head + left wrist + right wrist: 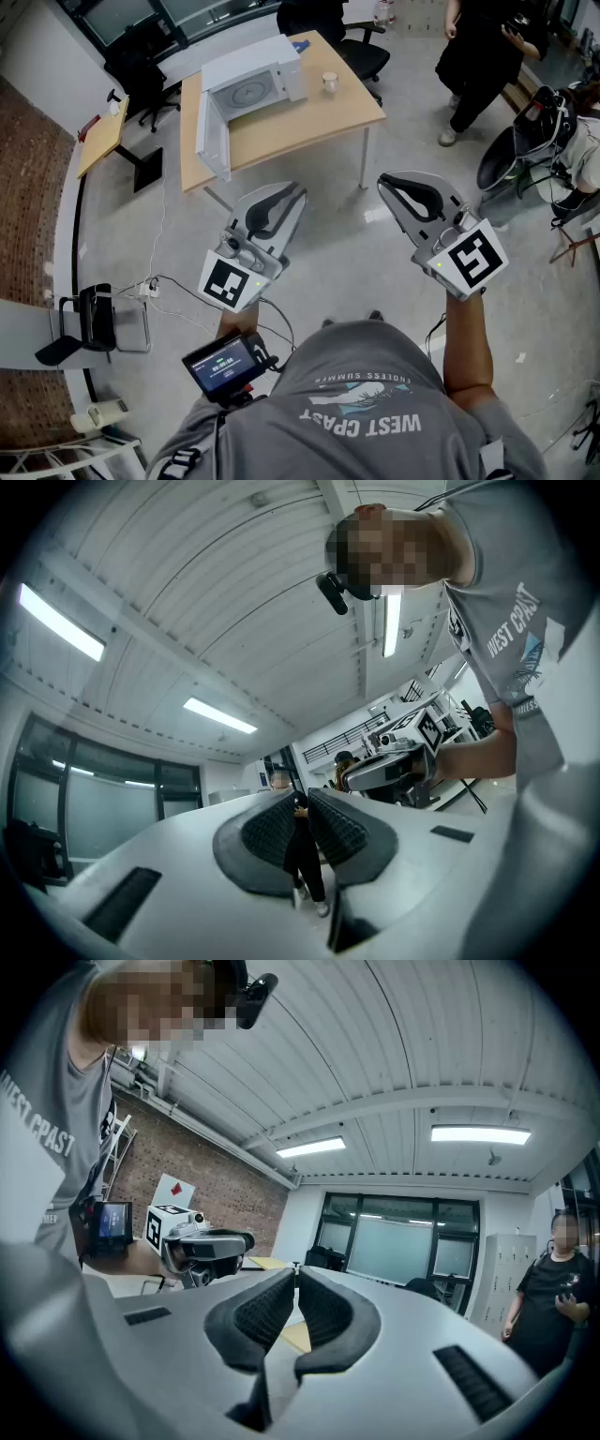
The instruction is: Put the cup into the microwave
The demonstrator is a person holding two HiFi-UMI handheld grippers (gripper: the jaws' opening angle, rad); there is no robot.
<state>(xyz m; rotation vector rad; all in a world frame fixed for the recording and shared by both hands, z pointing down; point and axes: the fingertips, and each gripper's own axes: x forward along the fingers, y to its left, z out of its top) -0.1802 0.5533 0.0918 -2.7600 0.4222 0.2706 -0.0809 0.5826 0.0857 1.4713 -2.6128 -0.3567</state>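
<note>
Currently, the small pale cup (329,82) stands upright on the light wooden table (309,127), at 3 o'clock of the white box-shaped microwave oven (253,80) and apart from it. The white microwave door (212,141) hangs open at the oven's 8 o'clock side, and the round turntable shows inside. The table lies at 12 o'clock of the person, well apart from both grippers, which are held over the grey floor (356,253). Left gripper (284,195): ribbed black pads together, nothing between them. Right gripper (391,185): pads together, nothing between them; it is positioned at 3 o'clock of the left gripper, not touching it. A bystander in black clothing (483,56) stands at 2 o'clock, near the table's right end.
</note>
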